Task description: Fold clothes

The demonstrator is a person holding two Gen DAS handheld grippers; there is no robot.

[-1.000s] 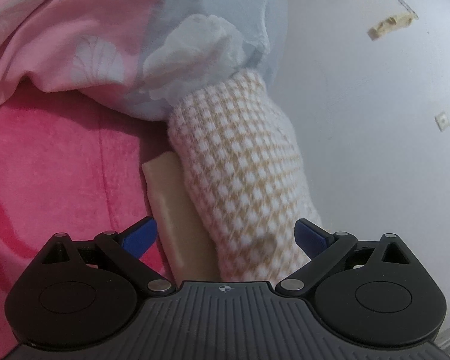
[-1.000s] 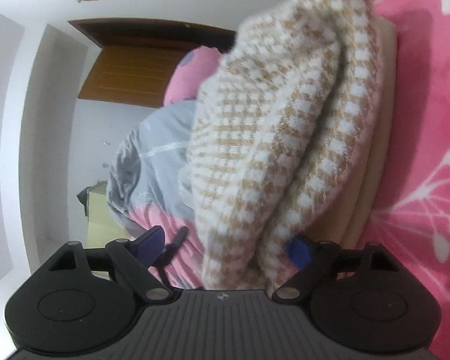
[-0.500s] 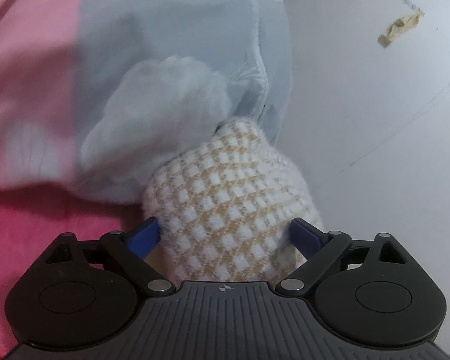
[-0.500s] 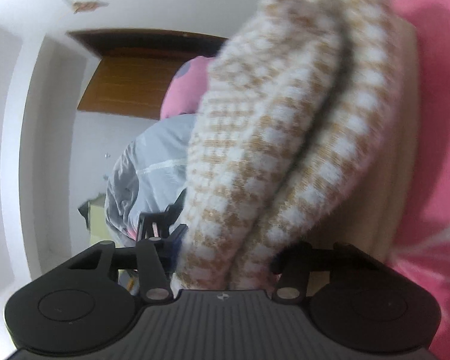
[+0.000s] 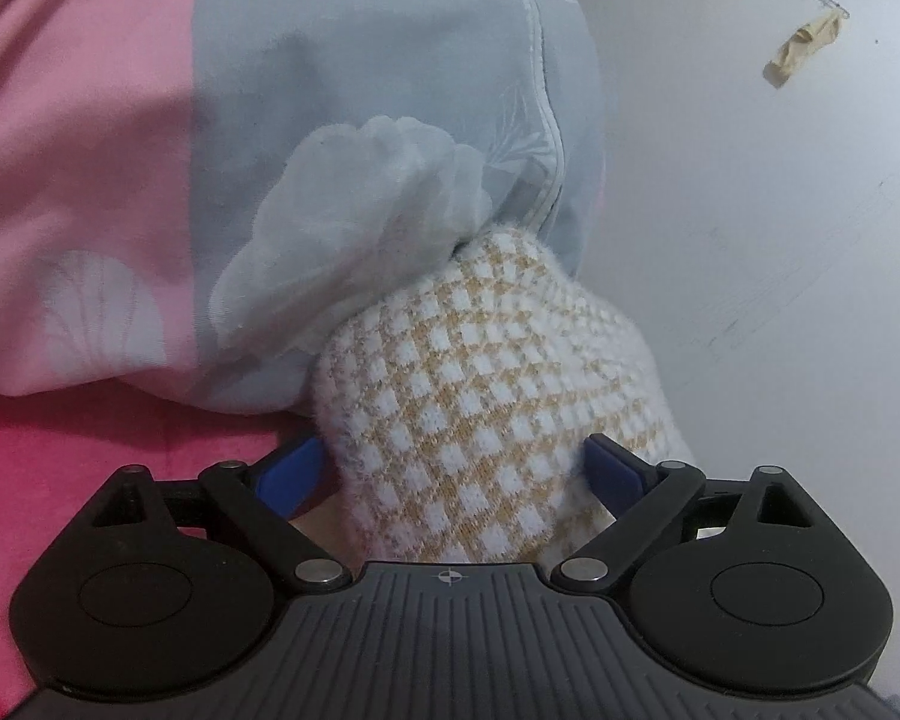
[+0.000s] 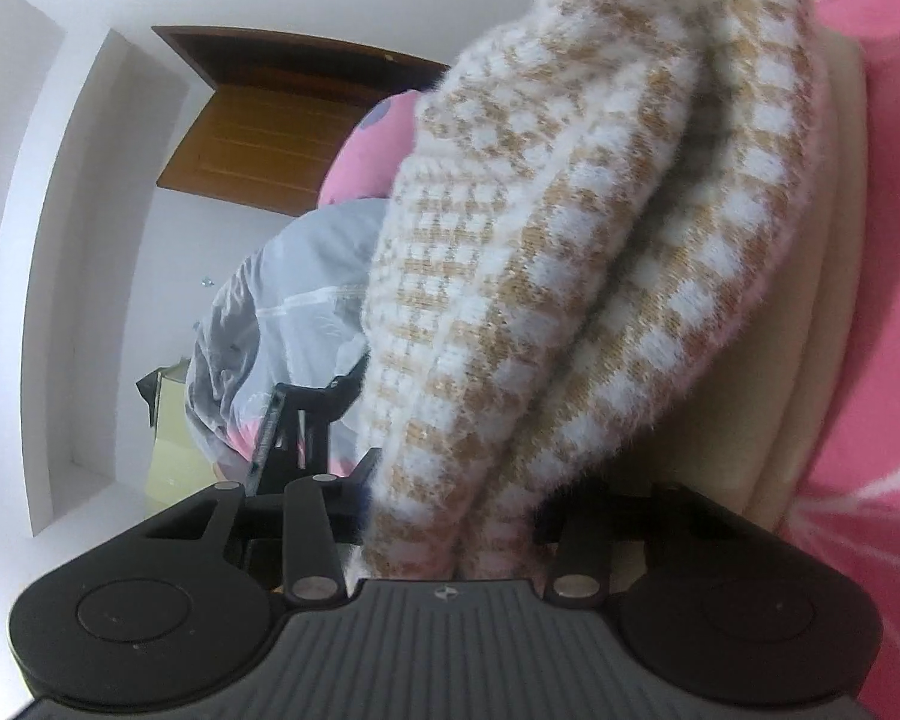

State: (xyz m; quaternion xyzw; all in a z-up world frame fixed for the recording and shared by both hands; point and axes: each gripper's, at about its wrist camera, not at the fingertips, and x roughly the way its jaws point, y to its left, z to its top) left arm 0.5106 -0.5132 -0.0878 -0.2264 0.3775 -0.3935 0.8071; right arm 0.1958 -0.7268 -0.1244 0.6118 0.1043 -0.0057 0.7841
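Bedding fills most of both views: a pink bedspread with a white floral print covers the bed, and a bunched quilt, pink on one side and pale blue-grey on the other, is heaped at the far side against a white wall. In the right wrist view a brown wooden door stands beyond the heap. A cream folded garment lies on the bedspread under the checked sweater, a fluffy white-and-tan knit that is bunched into a thick roll and lies between the two grippers. The far end of the sweater tucks in under the ruffled edge of the blue-grey quilt. In the right wrist view the same sweater shows as two thick folded lobes with a dark crease between them. The left gripper has its blue fingers set fairly wide, one on each side of the roll; the right-hand finger lies against the knit, the other sits just beside it, and whether they press on the cloth cannot be told. The right gripper is closing, its fingers drawn in to a middling gap with the sweater's near end between them and the knit bulging over them, so the finger pads themselves are hidden. Part of the left gripper shows dark beyond the right one. Two scraps of yellowed tape cling to the wall.
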